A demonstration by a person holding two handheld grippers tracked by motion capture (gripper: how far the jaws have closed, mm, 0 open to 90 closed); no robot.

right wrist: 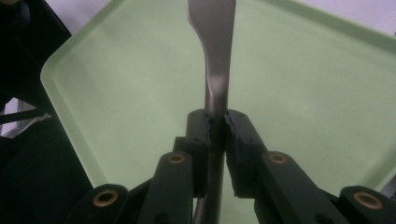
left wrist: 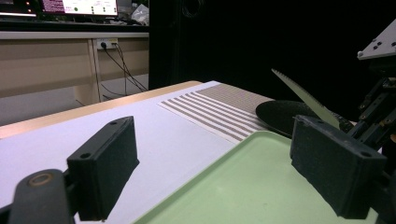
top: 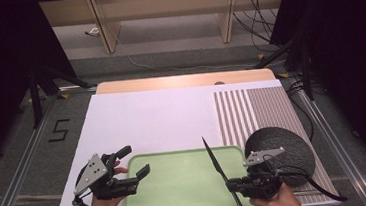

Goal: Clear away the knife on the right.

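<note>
A grey table knife [top: 215,160] is pinched near its middle by my right gripper [top: 229,183], which is shut on it above the right part of a pale green tray [top: 179,193]. In the right gripper view the pads [right wrist: 198,130] press on the knife [right wrist: 218,56], whose broad end hangs over the tray [right wrist: 303,84]. My left gripper [top: 137,159] stands open at the tray's left edge with nothing between its fingers. In the left gripper view the wide-apart jaws of the left gripper [left wrist: 219,165] frame the tray [left wrist: 243,177], with the serrated knife [left wrist: 303,95] slanting up at the right.
A black round plate [top: 280,144] lies on a brown-striped mat [top: 252,109] to the right of the tray. A white sheet [top: 152,120] covers the table beyond the tray. Wooden furniture legs and cables stand on the floor past the table's far edge.
</note>
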